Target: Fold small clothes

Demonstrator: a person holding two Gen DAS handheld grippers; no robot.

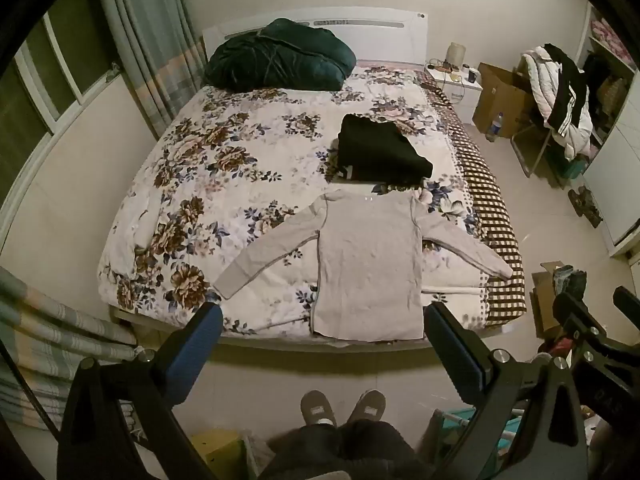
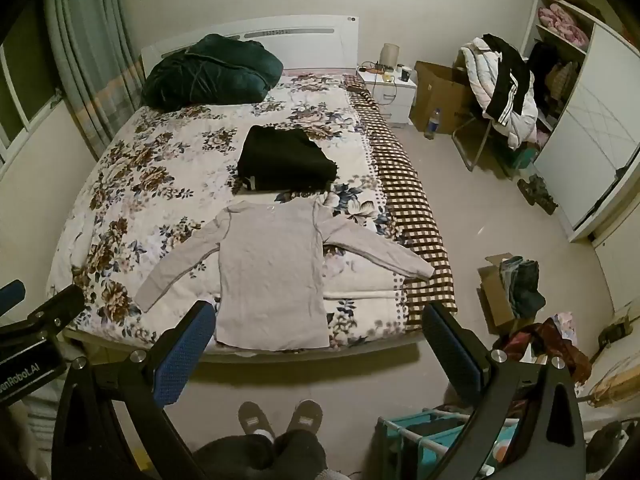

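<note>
A light grey long-sleeved shirt (image 1: 368, 264) lies spread flat on the near part of the floral bed (image 1: 224, 168), sleeves out to both sides, hem at the bed's front edge. It also shows in the right wrist view (image 2: 272, 276). A folded black garment (image 1: 380, 152) lies just behind its collar. My left gripper (image 1: 324, 344) is open and empty, held above the floor in front of the shirt's hem. My right gripper (image 2: 320, 344) is open and empty, also short of the bed's front edge.
A dark green bundle (image 1: 280, 56) lies at the headboard. A checked blanket (image 1: 492, 216) runs along the bed's right side. Cardboard boxes with clothes (image 2: 512, 288), a clothes-draped chair (image 2: 504, 88), a nightstand (image 2: 388, 88) and a wardrobe (image 2: 592, 132) stand to the right. The person's slippers (image 1: 344, 406) are below.
</note>
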